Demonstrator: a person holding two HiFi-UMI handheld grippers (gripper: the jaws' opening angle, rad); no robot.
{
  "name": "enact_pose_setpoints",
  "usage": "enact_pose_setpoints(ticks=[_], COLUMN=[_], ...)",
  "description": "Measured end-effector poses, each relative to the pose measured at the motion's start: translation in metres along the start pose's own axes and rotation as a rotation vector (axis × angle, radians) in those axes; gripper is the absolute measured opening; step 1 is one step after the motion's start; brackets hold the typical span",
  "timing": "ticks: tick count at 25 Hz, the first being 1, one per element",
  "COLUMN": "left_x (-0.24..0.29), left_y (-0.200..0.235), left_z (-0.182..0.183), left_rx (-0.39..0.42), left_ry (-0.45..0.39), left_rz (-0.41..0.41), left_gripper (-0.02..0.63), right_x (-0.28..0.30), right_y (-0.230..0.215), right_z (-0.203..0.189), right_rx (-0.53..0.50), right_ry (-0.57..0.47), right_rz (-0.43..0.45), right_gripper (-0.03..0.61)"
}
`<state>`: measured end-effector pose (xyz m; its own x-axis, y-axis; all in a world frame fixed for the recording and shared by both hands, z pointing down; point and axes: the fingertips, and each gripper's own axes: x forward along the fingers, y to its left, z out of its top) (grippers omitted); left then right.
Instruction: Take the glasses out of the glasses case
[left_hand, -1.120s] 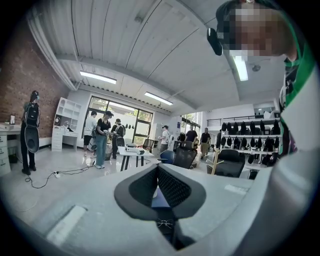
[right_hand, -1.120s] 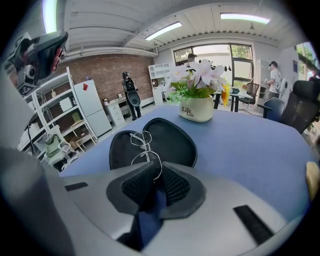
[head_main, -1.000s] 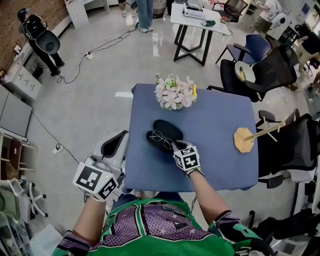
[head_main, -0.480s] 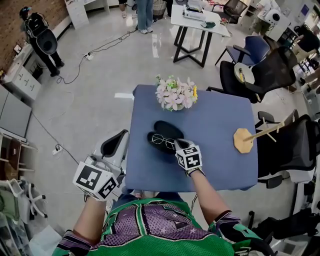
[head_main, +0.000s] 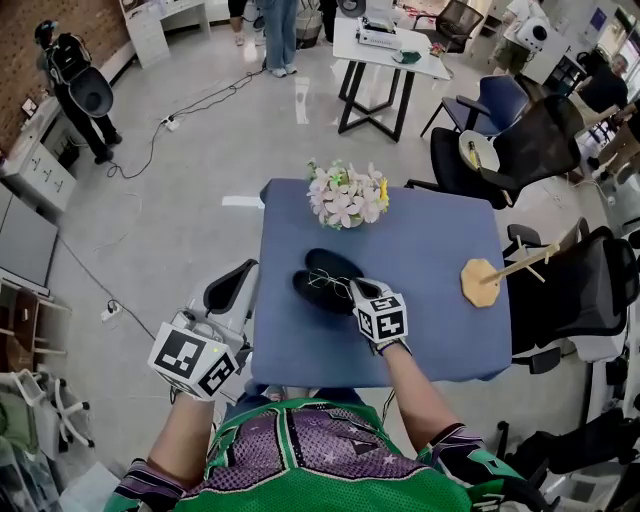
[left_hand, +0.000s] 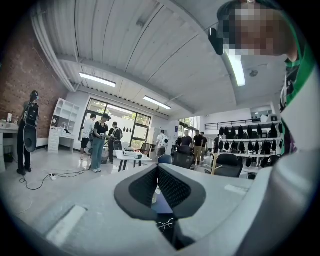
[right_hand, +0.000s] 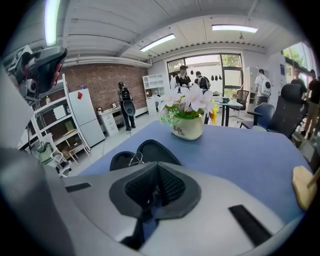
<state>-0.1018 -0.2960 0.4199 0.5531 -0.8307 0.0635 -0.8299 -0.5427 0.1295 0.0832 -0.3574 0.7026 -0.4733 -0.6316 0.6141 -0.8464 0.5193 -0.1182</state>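
Note:
An open black glasses case (head_main: 318, 266) lies on the blue table (head_main: 430, 250), just in front of the flower pot. Thin wire-framed glasses (head_main: 330, 283) hang over the case's near half. My right gripper (head_main: 353, 289) sits at the glasses' right end, its jaws closed on one thin arm of the frame. In the right gripper view the glasses (right_hand: 135, 159) stick up just past the shut right gripper (right_hand: 157, 167), with the case (right_hand: 150, 150) behind. My left gripper (head_main: 240, 276) hovers off the table's left edge with its jaws together and nothing between them; the left gripper (left_hand: 157, 166) looks across the table.
A white pot of pink flowers (head_main: 346, 195) stands at the table's far edge. A wooden stand (head_main: 482, 282) rests near the right edge. Black office chairs (head_main: 565, 290) crowd the right side. People stand far across the room.
My right gripper and the glasses have drifted slightly to the right over the case. The left gripper has stayed where it was.

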Motion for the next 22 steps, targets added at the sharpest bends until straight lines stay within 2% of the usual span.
enact_pose_setpoints(ticks=[22], left_x=[0.008], left_y=[-0.002], left_z=[0.019], left_rx=[-0.011], left_ry=[-0.049], left_rz=[-0.080], left_gripper=[0.015], right_x=[-0.040], right_y=[0.015], right_z=[0.052], right_rx=[-0.065], right_ry=[-0.111], right_rz=[-0.012], right_gripper=[0.000])
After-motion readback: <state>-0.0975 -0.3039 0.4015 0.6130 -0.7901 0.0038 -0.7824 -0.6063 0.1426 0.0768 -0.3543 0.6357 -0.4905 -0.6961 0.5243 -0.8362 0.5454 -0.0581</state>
